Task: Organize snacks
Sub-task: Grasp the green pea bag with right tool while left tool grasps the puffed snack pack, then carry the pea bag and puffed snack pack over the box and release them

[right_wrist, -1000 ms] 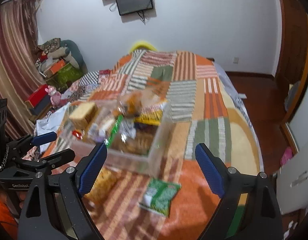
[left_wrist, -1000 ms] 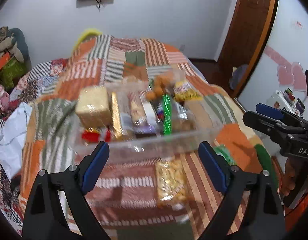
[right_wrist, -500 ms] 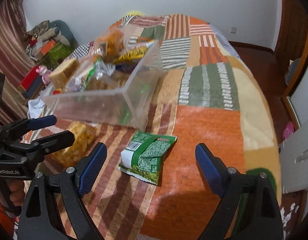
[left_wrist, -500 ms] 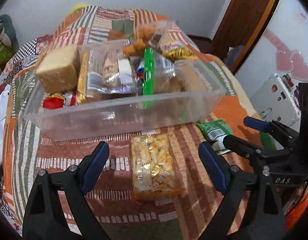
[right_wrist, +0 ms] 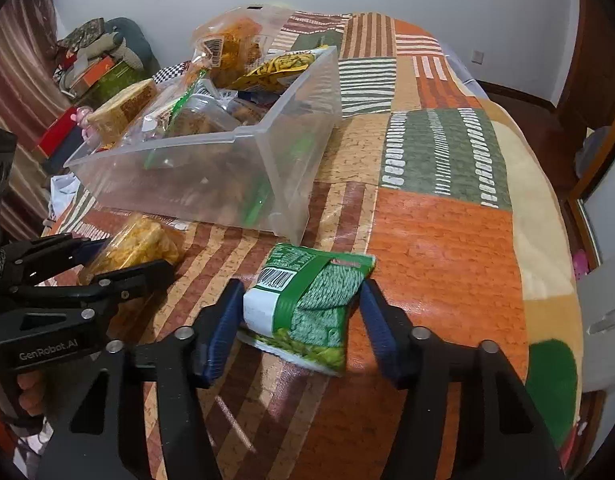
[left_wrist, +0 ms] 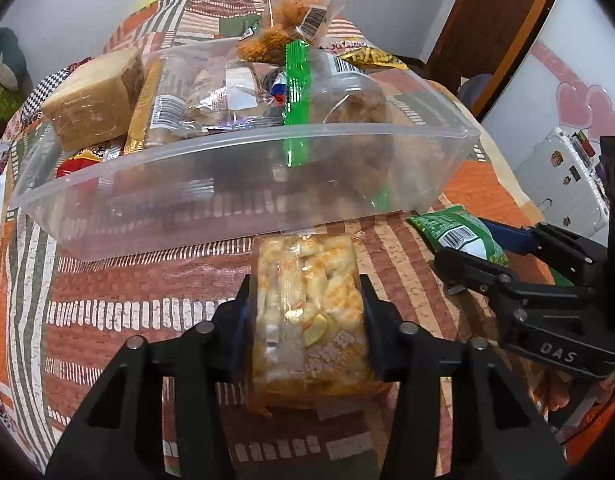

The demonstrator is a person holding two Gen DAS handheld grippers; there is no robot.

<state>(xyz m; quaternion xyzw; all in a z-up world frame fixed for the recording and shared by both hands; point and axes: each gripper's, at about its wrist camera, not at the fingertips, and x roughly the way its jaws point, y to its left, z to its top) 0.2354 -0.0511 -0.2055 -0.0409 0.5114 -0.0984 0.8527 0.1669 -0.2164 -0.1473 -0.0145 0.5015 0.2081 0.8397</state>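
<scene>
A clear plastic bin full of snack packets stands on the patchwork bedspread; it also shows in the right wrist view. My left gripper is shut on a clear bag of yellow-orange snacks lying just in front of the bin. My right gripper is shut on a green snack packet lying on the bedspread near the bin's right corner. The green packet shows at the right in the left wrist view, the yellow bag at the left in the right wrist view.
The bin holds a wrapped sponge cake, an orange snack bag sticking up, and a yellow packet. The bed edge falls away to the right. Boxes and clutter lie beyond the bed's left side.
Both grippers moved down and forward to the bedspread. The left closed on the yellow snack bag and the right closed on the green packet; both were open before.
</scene>
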